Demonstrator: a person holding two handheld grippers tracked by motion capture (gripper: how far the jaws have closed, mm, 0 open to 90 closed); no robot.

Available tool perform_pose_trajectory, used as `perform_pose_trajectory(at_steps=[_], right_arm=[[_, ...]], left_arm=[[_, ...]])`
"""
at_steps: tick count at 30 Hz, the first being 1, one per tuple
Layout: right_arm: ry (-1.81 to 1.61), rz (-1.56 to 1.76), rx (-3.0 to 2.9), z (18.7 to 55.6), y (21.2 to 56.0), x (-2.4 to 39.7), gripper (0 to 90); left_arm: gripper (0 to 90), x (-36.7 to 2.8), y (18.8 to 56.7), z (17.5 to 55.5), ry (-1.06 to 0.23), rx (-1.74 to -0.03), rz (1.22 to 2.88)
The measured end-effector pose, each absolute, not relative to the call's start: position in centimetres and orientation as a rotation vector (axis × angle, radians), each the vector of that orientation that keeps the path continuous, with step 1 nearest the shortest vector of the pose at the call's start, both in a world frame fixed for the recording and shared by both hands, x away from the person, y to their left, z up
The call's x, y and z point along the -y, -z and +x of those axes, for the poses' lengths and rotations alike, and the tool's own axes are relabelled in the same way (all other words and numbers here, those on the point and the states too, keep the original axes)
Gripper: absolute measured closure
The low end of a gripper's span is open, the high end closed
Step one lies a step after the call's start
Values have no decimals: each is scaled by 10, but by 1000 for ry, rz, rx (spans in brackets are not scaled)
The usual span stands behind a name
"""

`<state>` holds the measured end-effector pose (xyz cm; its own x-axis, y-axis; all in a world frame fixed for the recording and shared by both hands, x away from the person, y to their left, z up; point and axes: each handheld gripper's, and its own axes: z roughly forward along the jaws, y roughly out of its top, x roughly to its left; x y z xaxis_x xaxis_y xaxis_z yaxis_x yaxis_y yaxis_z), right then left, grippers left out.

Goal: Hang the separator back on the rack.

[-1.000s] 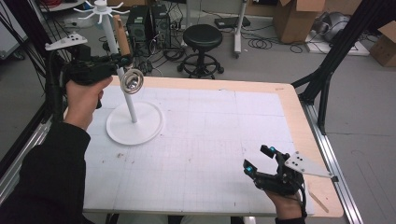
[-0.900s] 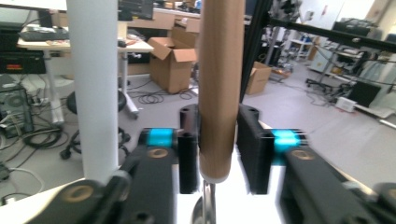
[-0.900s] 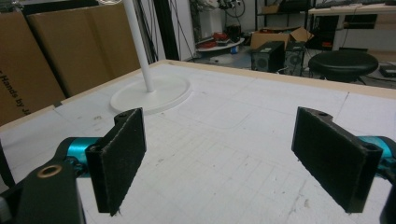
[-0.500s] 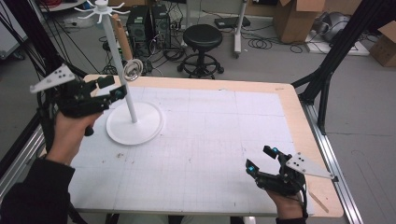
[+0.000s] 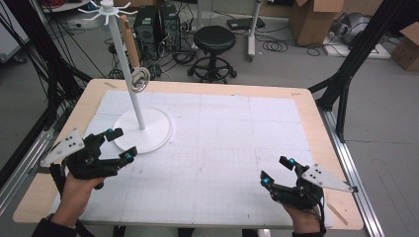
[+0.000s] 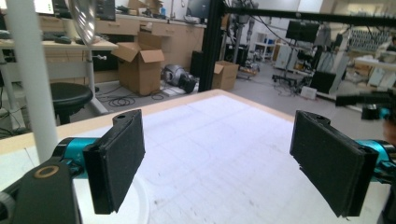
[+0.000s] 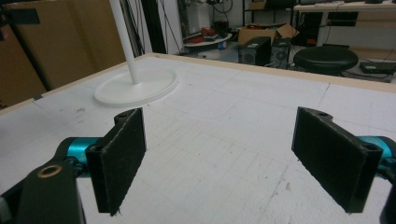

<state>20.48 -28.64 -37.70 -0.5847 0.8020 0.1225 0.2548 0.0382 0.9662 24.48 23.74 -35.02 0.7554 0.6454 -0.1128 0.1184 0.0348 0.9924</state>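
Cluttered lab behind, but the desk [image 5: 222, 148] itself is just white grid mat plus the white stand [image 5: 138, 116] at its far left. That strainer [image 5: 140, 79] hangs off a hook beside the pole, handle running up and down, up and ahead of my left gripper [image 5: 118, 144], the nearer of the two. Its jaws have just been opening, nothing between them. My right gripper [image 5: 276, 170] sits wide apart and empty too, well off near the front right edge.

My jaws carry matt black pads [image 6: 119, 163], rough like felt, on glossy teal metal. The strainer [image 5: 140, 80] at the upper left of the frame gleams like polished metal, its handle probably wood. The stand [image 5: 143, 129] looks smooth white plastic; the surface [image 5: 237, 143] is matt, paper-like, wood-edged.
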Motion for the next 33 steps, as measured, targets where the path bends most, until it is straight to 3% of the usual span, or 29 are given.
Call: perform_pose_trajectory(at_steps=[7,33], right_arm=[[-1559,1054,-1869,202,377,284,167],[-1549,1055,-1858,200,377,283,167]], left_arm=[[187,-238,369,235,-446,-659,1509],[196,-242,377,233,-450,-691,1513]])
